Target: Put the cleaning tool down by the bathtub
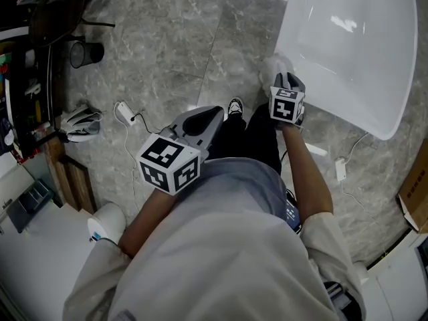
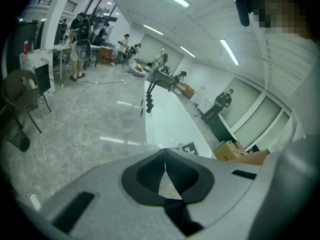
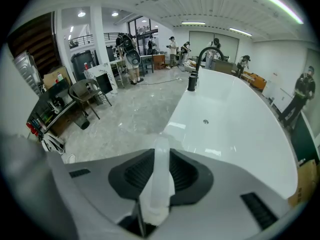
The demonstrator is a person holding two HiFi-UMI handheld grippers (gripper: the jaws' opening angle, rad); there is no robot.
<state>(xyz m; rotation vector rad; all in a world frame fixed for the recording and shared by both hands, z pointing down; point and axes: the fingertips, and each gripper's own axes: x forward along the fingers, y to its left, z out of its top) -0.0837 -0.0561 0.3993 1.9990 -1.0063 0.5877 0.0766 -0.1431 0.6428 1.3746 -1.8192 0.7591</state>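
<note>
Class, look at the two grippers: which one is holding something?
The right gripper: a pale cleaning tool is clamped between its fingers. The left gripper has fingers that meet on nothing.

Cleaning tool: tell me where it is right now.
Right gripper view, low centre: the translucent cleaning tool is clamped in the jaws of the right gripper, with the white bathtub just ahead to its right.

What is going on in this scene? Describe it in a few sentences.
A person stands on the grey stone floor beside a white bathtub, with a hand-held gripper in each hand. The right hand-held gripper is shut on a pale, translucent cleaning tool close to the tub's rim; the tool has not been put down yet. The left hand-held gripper is shut and empty, held in front of the body.
</note>
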